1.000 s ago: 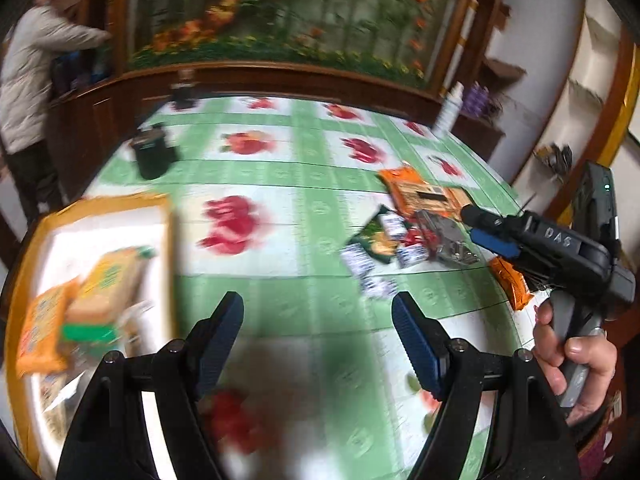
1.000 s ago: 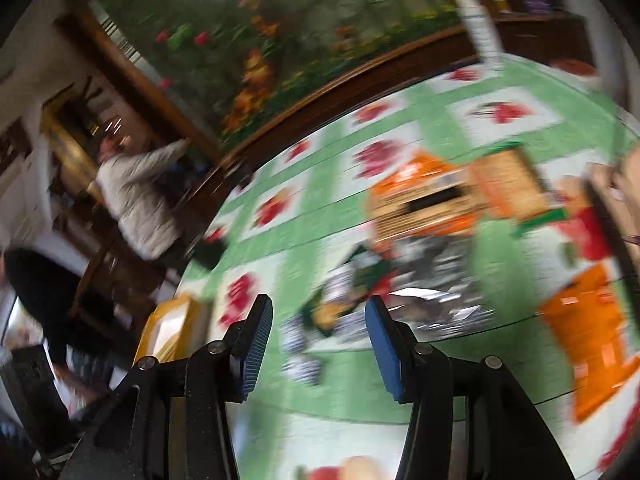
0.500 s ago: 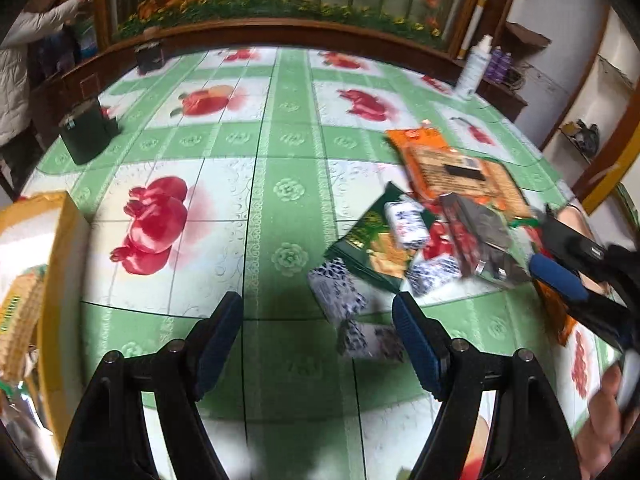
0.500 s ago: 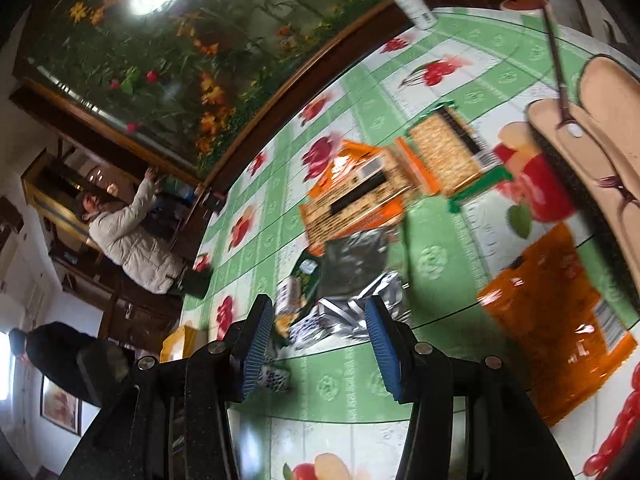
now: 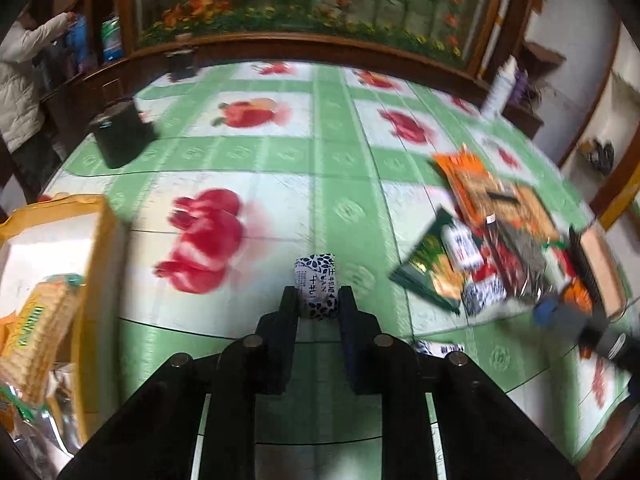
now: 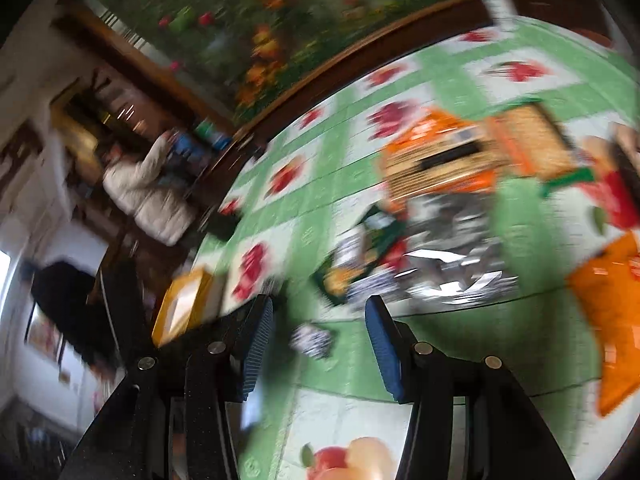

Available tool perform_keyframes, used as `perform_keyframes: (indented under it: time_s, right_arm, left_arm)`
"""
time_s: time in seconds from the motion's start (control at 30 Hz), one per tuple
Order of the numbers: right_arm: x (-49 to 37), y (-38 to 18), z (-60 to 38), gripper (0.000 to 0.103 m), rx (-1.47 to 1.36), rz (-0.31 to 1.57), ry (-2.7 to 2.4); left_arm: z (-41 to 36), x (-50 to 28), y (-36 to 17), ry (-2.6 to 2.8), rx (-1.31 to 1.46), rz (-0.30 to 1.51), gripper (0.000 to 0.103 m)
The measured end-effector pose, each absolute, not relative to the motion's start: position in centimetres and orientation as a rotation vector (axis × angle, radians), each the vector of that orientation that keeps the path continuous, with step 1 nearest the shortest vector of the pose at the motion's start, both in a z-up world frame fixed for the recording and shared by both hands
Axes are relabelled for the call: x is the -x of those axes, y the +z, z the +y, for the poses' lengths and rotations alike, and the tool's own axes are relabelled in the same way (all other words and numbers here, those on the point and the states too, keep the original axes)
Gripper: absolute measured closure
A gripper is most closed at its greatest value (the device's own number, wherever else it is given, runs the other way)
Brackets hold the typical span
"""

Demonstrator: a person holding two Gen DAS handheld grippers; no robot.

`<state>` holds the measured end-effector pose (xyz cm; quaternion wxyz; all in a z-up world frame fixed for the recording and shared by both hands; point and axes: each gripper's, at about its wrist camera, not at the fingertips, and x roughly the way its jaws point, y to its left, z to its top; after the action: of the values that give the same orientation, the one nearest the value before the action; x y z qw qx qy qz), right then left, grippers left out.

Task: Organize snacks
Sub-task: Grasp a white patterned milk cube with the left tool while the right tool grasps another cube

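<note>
Left wrist view, scanning from left to right: I am seeing a yellow-rimmed tray (image 5: 94,264) at the left edge, already carrying a yellow cracker pack (image 5: 36,332) and some foil wrapping below it, so part of the sorting looks done. At the centre, my left tongs (image 5: 318,300) are clenched on a small blue-and-white patterned packet (image 5: 316,282), which is standing up between the pads above the green fruit-print surface (image 5: 280,160). A second patterned packet (image 5: 440,347) is peeking out just right of the tongs. Further right, a loose heap is waiting: a green bag (image 5: 430,268), more small packets, a silver foil bag (image 5: 520,256) and an orange cracker box (image 5: 492,196).

Right wrist view, which is blurring badly: I am making out the tray (image 6: 182,304) at the left, then my right tongs (image 6: 320,338) standing released, with one patterned packet (image 6: 312,340) lying on the surface between the pads, untouched as far as I can tell. An orange bag (image 6: 608,320) is lying at the far right.

I am judging the task as early: a couple of items binned, one in hand, most of the pile left.
</note>
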<state>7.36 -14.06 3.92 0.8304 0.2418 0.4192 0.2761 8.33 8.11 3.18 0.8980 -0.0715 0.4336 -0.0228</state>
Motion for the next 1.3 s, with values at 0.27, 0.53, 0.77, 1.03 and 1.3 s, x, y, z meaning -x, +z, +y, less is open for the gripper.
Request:
perform_keyframes:
  time_s: [0.27, 0.53, 0.77, 1.03, 1.3]
  right_arm:
    - [-7.7, 2.2, -8.3, 0.057, -0.243, 0.92, 0.646]
    - [-3.9, 3.0, -5.0, 0.072, 0.037, 0.885, 0.744]
    - [-5.1, 2.4, -4.4, 0.072, 0.072, 0.873, 0.676]
    - [-5.4, 1.3, -3.7, 0.072, 0.149, 0.874, 0.617]
    - [-6.3, 1.9, -3.5, 0.072, 0.11, 0.853, 0.647]
  left_arm:
    - [9.9, -7.6, 5.3, -0.028, 0.208, 0.824, 0.084]
    - [10.3, -7.4, 5.7, -0.027, 0.22, 0.811, 0.084]
    - [10.1, -7.3, 5.7, -0.036, 0.214, 0.811, 0.084]
    - [9.8, -7.3, 5.5, -0.038, 0.211, 0.816, 0.084]
    - [9.8, -7.3, 5.5, -0.038, 0.209, 0.814, 0.084]
